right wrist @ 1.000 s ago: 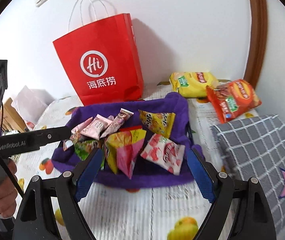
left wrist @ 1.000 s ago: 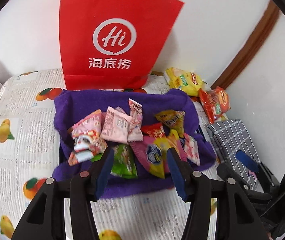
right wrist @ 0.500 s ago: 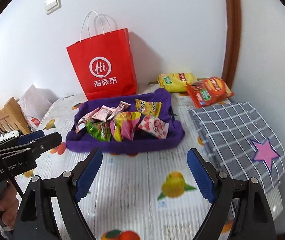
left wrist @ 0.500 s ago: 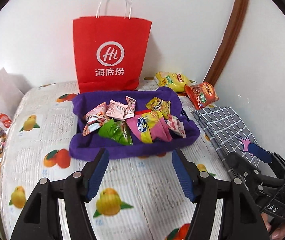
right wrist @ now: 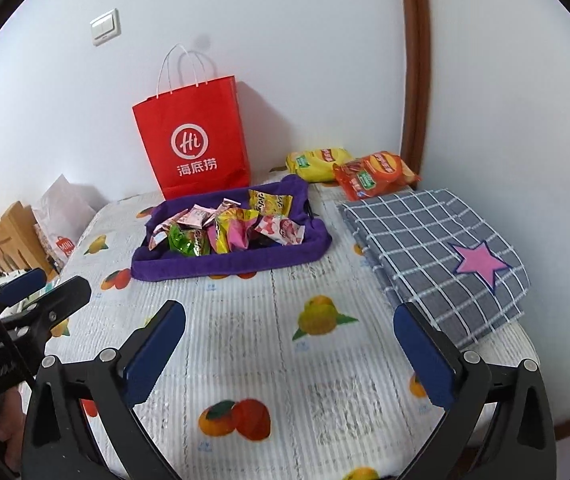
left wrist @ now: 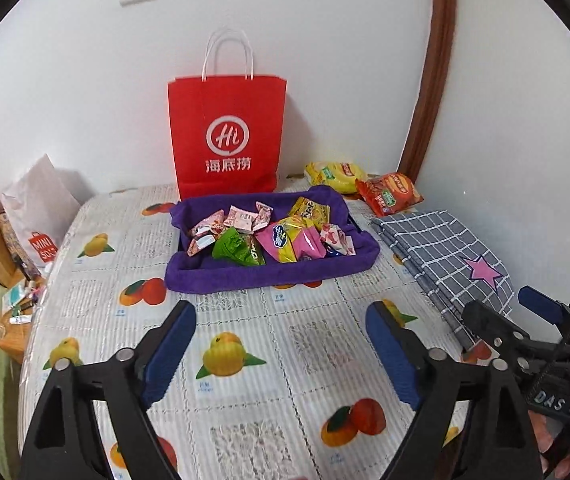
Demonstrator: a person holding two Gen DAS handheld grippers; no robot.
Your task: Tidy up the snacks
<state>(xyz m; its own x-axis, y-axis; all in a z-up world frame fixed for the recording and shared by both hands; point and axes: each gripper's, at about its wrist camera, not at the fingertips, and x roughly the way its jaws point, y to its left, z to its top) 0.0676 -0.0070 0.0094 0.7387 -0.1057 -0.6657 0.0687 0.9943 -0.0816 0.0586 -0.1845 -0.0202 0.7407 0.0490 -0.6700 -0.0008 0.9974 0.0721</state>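
Both grippers are being held back over the table, well apart from the purple tray (left wrist: 269, 276) where the snack packets (left wrist: 285, 236) are lying. The left gripper (left wrist: 281, 344) and right gripper (right wrist: 289, 344) have just been opening wider, nothing between them. The sorting seems finished; two chip bags (right wrist: 349, 170) may be fetched next.

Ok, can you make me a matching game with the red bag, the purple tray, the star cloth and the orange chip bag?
Things:
1. red paper bag
2. purple tray
3. grey checked cloth
4. orange chip bag

Descriptions:
A. has a pink star
B. holds small snack packets
C. stands against the wall
D. lies beside a yellow chip bag

Pairs: 1-C, 2-B, 3-A, 4-D
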